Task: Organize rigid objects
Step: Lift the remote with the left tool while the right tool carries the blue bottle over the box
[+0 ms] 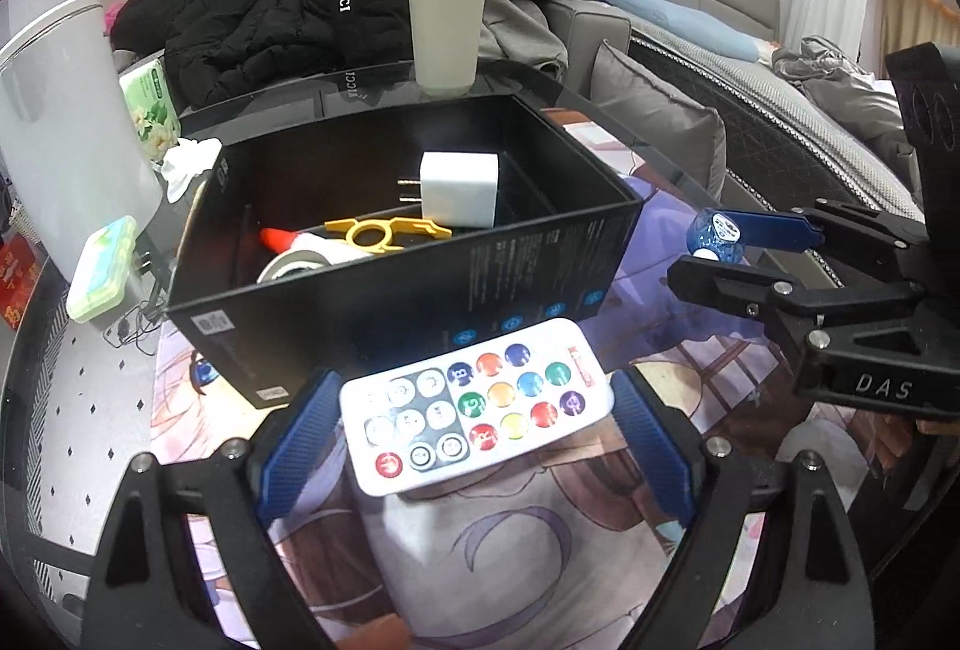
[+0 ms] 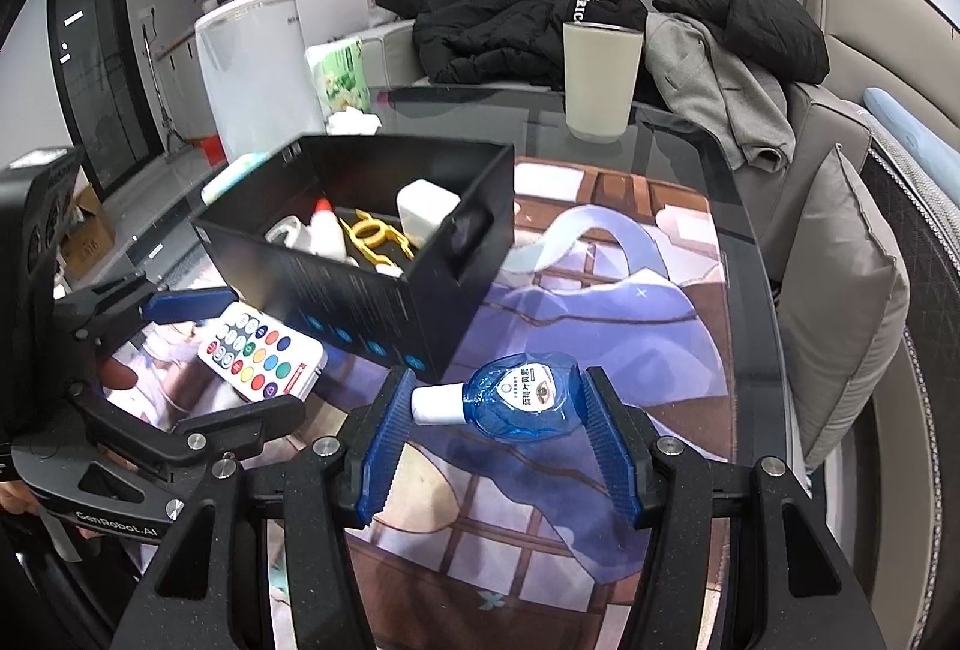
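A white remote (image 1: 480, 410) with coloured buttons sits crosswise between the blue pads of my left gripper (image 1: 474, 386), which is shut on it and holds it just above the printed mat, in front of the black box (image 1: 384, 296). The box holds a white charger (image 1: 459, 188), a yellow tool (image 1: 384, 233), a red-capped white bottle (image 1: 288, 242) and a tape roll (image 1: 294, 266). To the right of the box, my right gripper (image 2: 498, 380) is shut on a blue eye-drop bottle (image 2: 522, 401) lying sideways, its white cap to the left.
A beige cup (image 1: 445, 38) stands behind the box on the glass table (image 2: 678, 140). Black jackets (image 1: 288, 26) are piled at the back. A white appliance (image 1: 72, 122), a tissue pack (image 1: 150, 104) and a green case (image 1: 102, 266) are at the left. Grey cushions (image 2: 852, 302) line the right edge.
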### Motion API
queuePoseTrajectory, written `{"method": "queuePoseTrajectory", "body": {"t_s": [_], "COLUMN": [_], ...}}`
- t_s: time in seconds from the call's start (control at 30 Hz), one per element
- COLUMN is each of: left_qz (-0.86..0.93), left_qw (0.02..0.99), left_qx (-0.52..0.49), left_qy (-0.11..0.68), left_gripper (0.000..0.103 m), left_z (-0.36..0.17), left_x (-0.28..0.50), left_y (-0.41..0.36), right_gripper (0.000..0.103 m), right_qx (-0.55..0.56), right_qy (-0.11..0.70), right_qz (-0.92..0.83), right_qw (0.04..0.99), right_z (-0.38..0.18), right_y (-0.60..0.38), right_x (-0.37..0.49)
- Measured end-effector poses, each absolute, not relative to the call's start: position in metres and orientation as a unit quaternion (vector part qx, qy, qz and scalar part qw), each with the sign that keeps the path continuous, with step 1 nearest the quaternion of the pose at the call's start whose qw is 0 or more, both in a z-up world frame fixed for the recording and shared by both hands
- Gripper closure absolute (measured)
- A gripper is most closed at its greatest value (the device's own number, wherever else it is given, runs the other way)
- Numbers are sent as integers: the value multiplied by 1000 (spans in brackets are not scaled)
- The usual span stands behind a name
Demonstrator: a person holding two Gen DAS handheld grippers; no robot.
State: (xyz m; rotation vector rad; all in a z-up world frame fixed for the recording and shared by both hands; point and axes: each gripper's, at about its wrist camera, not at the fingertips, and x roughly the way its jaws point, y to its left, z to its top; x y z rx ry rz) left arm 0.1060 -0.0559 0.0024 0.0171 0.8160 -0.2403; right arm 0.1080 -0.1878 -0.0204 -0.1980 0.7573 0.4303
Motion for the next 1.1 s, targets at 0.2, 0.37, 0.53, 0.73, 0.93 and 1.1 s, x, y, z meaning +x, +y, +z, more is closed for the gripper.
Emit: {"method": "queuePoseTrajectory", "body": {"t_s": [0.2,0.37,0.53,0.73,0.93,1.1], "left_qz": [-130,-135,-132,-116,-103,-98], "left_qw": [918,924,931,940,945,947], "left_qx": [-7,-13,-27,-41,-45,-44], "left_qy": [374,357,339,319,306,304], "left_gripper": [13,13,13,13,13,13], "left_z": [18,30,45,58,63,61], "left_x": [99,94,92,97,111,121], "left_y": [-46,-39,-25,-3,13,18], "right_gripper": [46,45,46,46,45,46], "right_qx": [-77,-73,-75,-79,-86,-98], "right_qy": [344,331,320,303,298,297], "right_qz": [225,234,241,257,271,281], "right_qw": [908,911,913,914,911,907], "right_z": [-5,4,9,15,19,20], "right_y": [-189,-185,-178,-163,-148,-134], "right_x": [104,102,102,101,107,116]}}
